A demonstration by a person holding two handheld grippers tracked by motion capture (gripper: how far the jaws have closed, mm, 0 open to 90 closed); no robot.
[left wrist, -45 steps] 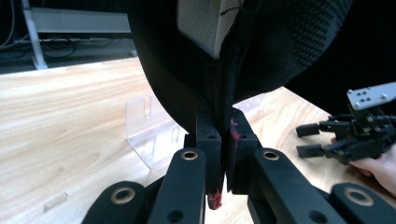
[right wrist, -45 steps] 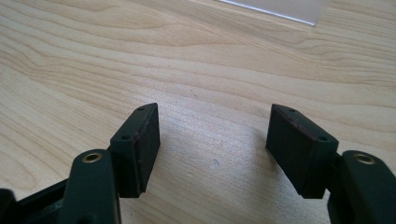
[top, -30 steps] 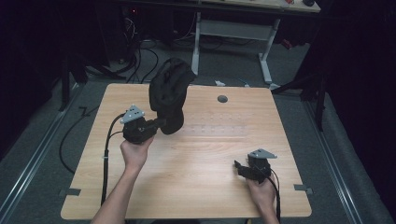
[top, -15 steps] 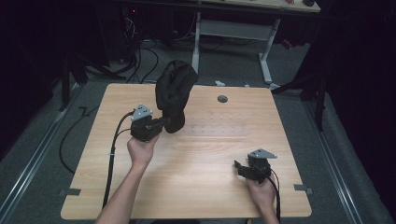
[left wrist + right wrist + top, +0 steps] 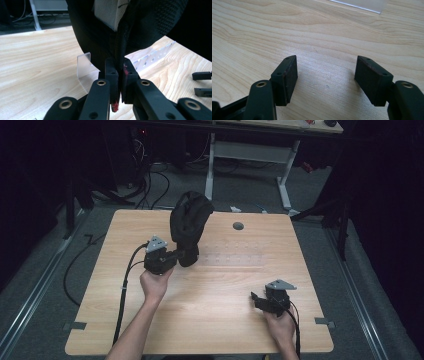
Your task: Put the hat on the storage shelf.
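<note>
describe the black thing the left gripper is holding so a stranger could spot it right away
On the wooden table, look left of centre toward the far edge. There the left gripper pinches the bottom edge of a black cap, held upright. It is the sole soft, bulky thing, beside a flat clear plastic rack.

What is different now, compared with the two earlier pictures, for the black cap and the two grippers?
The left gripper, shut on the edge of the black cap, carried it a little farther from the person and lower, toward the clear plastic rack lying on the table; the cap now hangs just above the rack's left end. Nothing was let go. The right gripper stayed open, resting at the near right of the table.
</note>
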